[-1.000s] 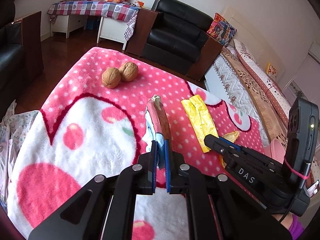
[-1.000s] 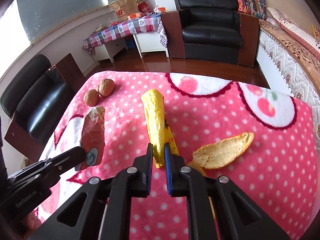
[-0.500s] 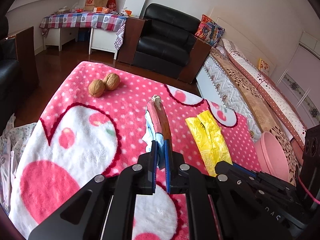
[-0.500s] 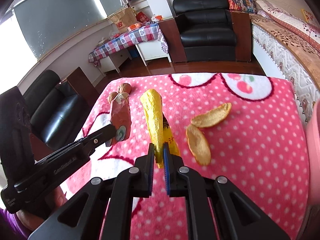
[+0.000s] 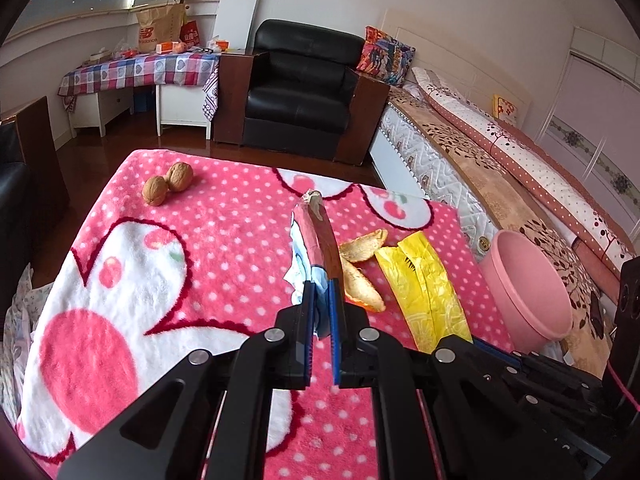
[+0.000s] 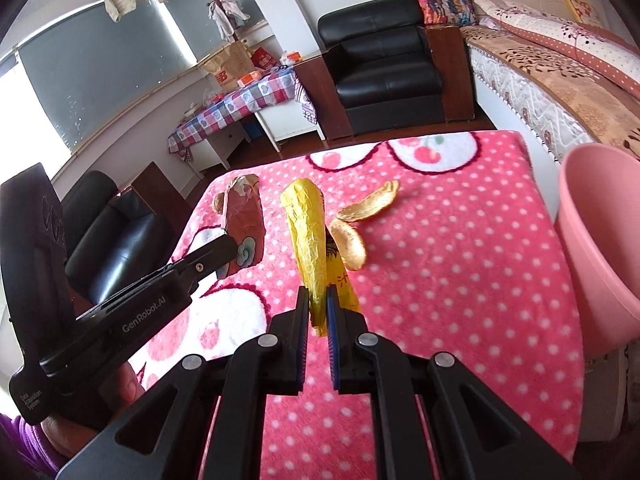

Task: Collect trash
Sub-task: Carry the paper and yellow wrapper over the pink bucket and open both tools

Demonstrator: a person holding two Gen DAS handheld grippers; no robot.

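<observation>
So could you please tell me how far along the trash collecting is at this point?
Nothing can be confirmed as binned yet; the pink bin beside the blanket shows no contents from here. In hand: the left claw grips a brown wrapper, the right claw a yellow wrapper. Left: two peel pieces and two walnuts on the blanket.

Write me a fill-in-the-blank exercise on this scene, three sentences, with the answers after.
1. The right gripper is shut on a ____ wrapper.
2. The left gripper is shut on a reddish-brown wrapper, while two ____ lie at the blanket's far corner.
3. The pink bin stands off the blanket's edge, and it looks ____ inside.

Missing words: yellow; walnuts; empty
</observation>
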